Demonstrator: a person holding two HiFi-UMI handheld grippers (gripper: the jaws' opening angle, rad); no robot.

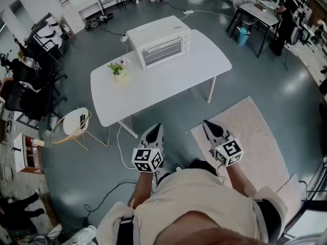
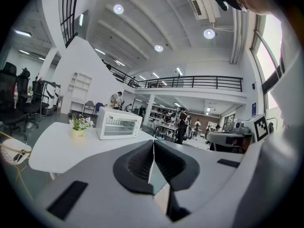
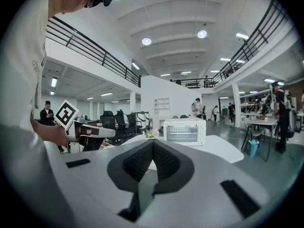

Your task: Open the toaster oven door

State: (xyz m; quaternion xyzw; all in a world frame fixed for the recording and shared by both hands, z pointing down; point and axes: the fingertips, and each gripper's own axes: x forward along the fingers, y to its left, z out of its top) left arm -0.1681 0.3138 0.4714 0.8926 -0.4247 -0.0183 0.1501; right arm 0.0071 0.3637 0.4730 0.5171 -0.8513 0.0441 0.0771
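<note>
A white toaster oven (image 1: 159, 42) stands at the far side of a white table (image 1: 163, 86), its glass door closed and facing me. The same oven (image 2: 118, 126) is small and distant in the left gripper view, and the oven (image 3: 184, 131) is also far off in the right gripper view. My left gripper (image 1: 155, 130) hangs near my body, short of the table's near edge, jaws shut with nothing between them. My right gripper (image 1: 209, 126) is held beside it, also shut and empty. The left gripper (image 2: 153, 144) and right gripper (image 3: 153, 146) both point toward the table.
A small potted plant (image 1: 119, 69) sits on the table left of the oven. A wire chair (image 1: 75, 124) stands left of the table, office chairs (image 1: 30, 86) farther left. A pale rug (image 1: 255, 142) lies at right. Cables (image 1: 125, 152) trail on the floor. People work at desks (image 1: 260, 14) beyond.
</note>
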